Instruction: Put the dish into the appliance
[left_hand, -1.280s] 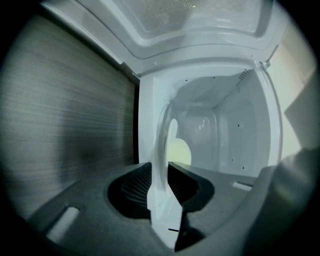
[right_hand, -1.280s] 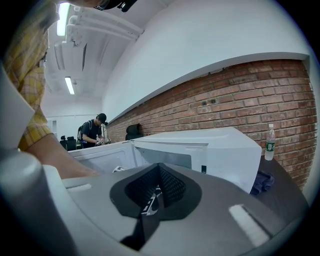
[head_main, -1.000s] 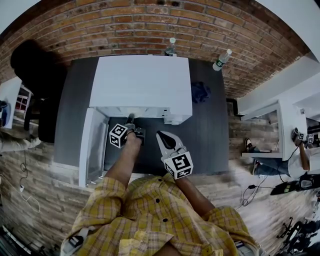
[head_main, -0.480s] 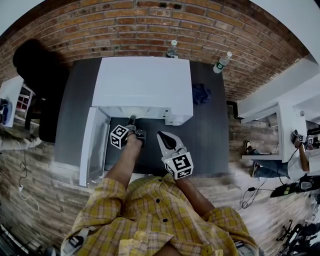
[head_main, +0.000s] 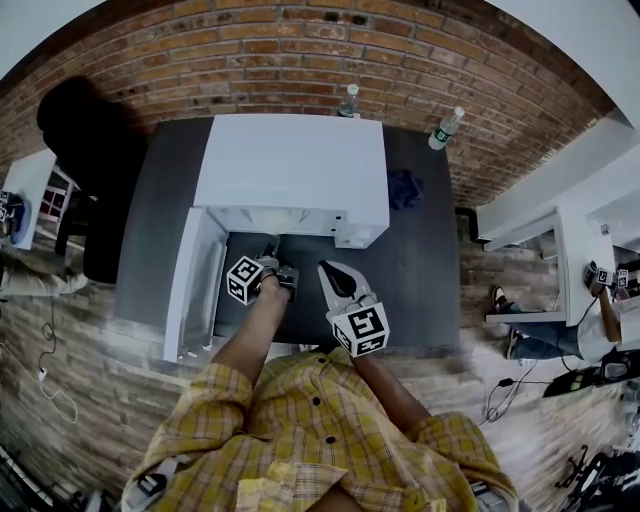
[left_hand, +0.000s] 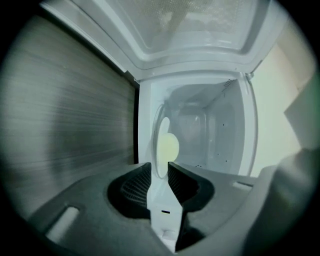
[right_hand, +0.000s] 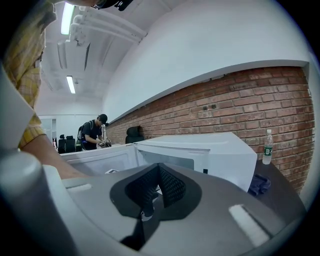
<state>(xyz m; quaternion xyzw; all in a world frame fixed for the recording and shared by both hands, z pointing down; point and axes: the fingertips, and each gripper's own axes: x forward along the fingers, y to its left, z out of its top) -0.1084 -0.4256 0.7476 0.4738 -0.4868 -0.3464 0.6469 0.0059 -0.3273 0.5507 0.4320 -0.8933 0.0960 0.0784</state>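
A white microwave (head_main: 290, 160) stands on a dark table (head_main: 420, 270) with its door (head_main: 195, 285) swung open to the left. My left gripper (head_main: 272, 255) hovers just before the opening, shut on a white dish. In the left gripper view the dish (left_hand: 162, 145) stands edge-on between the jaws, with a pale yellow patch on it, and points into the microwave's white cavity (left_hand: 210, 135). My right gripper (head_main: 330, 270) hangs to the right of the left one, over the table in front of the microwave. Its jaws (right_hand: 159, 167) are shut with nothing between them.
Two water bottles (head_main: 348, 98) (head_main: 444, 124) stand by the brick wall behind the microwave. A blue cloth (head_main: 402, 186) lies right of it. A black chair (head_main: 85, 150) is at the left, a white desk (head_main: 575, 250) at the right. A person (right_hand: 92, 132) stands far off.
The head view has shifted a little. The left gripper with the dish and the right gripper keep nearly the same places before the open microwave.
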